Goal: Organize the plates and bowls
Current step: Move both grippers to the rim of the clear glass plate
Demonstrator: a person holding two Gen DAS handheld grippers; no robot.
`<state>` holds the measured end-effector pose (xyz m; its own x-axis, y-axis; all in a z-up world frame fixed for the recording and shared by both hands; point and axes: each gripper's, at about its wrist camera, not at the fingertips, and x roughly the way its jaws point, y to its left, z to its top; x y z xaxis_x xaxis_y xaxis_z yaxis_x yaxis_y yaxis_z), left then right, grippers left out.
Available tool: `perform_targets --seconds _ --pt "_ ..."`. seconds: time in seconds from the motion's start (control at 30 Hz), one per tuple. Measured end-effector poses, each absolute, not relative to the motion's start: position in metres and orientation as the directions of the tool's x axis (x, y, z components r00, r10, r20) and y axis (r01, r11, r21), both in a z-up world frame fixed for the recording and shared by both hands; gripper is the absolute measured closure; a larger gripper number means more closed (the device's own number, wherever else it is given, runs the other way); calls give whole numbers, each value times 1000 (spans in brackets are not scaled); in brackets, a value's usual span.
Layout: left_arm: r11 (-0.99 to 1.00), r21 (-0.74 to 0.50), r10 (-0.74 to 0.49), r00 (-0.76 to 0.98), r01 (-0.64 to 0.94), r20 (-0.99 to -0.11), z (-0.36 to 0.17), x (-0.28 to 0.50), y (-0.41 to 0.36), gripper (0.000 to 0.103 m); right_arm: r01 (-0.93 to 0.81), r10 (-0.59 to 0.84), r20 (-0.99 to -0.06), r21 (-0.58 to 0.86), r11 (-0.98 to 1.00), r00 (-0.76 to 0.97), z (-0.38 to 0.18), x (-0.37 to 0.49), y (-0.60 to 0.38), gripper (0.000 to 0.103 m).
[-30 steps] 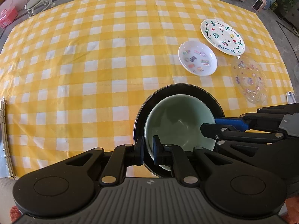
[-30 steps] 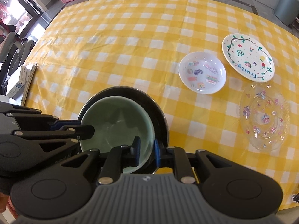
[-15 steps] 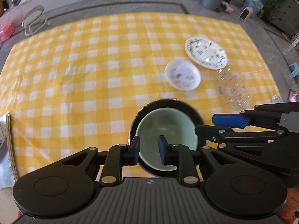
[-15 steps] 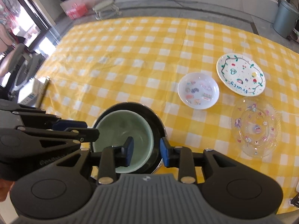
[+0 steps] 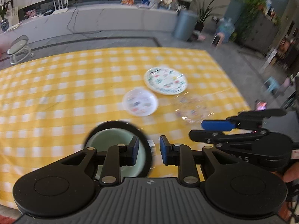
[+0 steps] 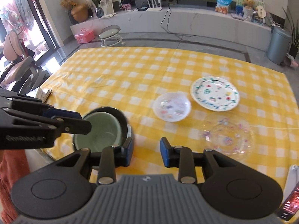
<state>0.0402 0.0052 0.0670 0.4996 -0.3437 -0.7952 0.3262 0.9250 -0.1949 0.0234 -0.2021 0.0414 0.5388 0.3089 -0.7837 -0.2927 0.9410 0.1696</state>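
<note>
Both our grippers have let go and drawn back from the green bowl (image 6: 101,130), which sits nested in the black bowl (image 6: 124,120) at the table's (image 6: 130,71) near edge. Left gripper (image 5: 147,151) and right gripper (image 6: 146,154) tilt downward, jaws just opened, nothing between them. Three decorated dishes lie beyond: small white plate (image 6: 171,109), large plate (image 6: 214,96), clear plate (image 6: 229,140).

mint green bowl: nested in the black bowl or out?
Nested. The mint green bowl sits upright inside the black bowl, whose dark rim rings it in both wrist views.
</note>
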Motion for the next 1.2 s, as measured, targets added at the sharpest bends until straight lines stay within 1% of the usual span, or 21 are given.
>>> perform_targets --seconds 0.2,0.23,0.3,0.37,0.47,0.5,0.53,0.63,0.7,0.87,0.97,1.2 --pt "908 -265 -412 574 325 -708 59 33 -25 57 -266 292 -754 161 950 588 35 16 -255 71" --pt "907 -270 -415 586 322 -696 57 33 -31 54 -261 281 -747 149 954 602 35 15 -264 71" --pt "909 -272 -415 606 316 -679 52 33 -43 52 -268 265 -731 116 956 629 36 14 -280 66" --pt "910 -262 -411 617 322 -671 45 33 -56 46 -279 242 -727 73 958 642 35 15 -293 66" --pt "906 -256 -419 623 338 -660 34 32 -73 41 -316 220 -728 6 949 649 29 19 -310 47" --pt "906 -256 -420 625 338 -659 30 33 -79 38 -331 219 -728 -12 944 649 26 21 -316 44" --pt "906 -261 -420 627 334 -656 25 34 -84 36 -346 221 -731 -22 938 645 23 23 -322 44" --pt "913 -268 -406 632 307 -660 14 36 -94 36 -392 248 -735 -25 920 631 13 31 -340 44" --pt "919 -268 -392 626 288 -674 6 38 -98 36 -422 263 -737 -33 906 622 5 36 -349 41" --pt "931 -255 -363 610 261 -705 -10 45 -108 36 -487 293 -740 -53 872 606 -23 46 -364 41" --pt "938 -252 -346 588 239 -731 -19 50 -108 36 -513 294 -714 -106 852 636 -37 38 -369 41" --pt "943 -247 -332 573 223 -749 -28 62 -111 36 -542 256 -663 -268 796 704 -53 9 -384 41"
